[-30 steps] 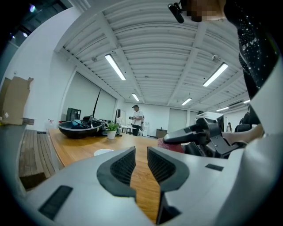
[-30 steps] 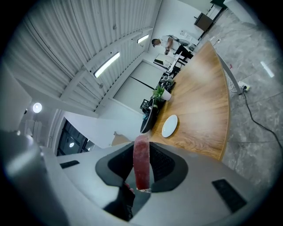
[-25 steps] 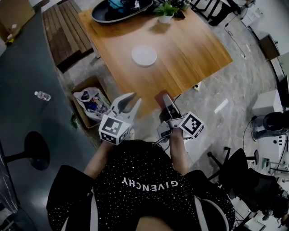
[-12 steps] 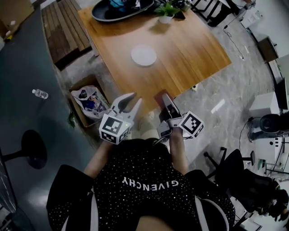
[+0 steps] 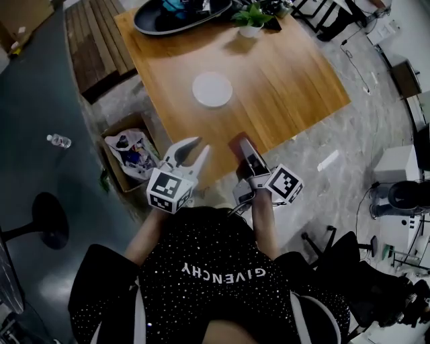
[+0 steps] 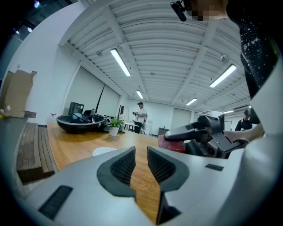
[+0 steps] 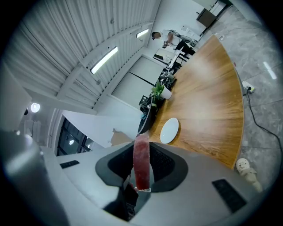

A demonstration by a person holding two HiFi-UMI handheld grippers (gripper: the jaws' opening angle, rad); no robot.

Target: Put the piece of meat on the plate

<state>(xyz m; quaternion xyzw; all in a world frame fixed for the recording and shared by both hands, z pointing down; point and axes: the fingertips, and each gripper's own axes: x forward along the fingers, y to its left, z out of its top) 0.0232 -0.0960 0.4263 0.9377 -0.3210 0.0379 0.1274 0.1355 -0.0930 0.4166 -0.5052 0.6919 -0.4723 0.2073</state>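
One slab of meat (image 7: 141, 163) is sitting pinched edge-on in the right gripper (image 5: 244, 149), long side running out along the jaws. The plate (image 5: 212, 89) is lying well ahead on the table (image 5: 295, 74), slightly left of it, and the left gripper (image 5: 192, 149) is hovering alongside, spread and empty.

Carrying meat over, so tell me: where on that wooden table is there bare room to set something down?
Bare wood lies all round the white plate, widest between it and the right edge of the table. The far edge is crowded: black dish, potted plant.
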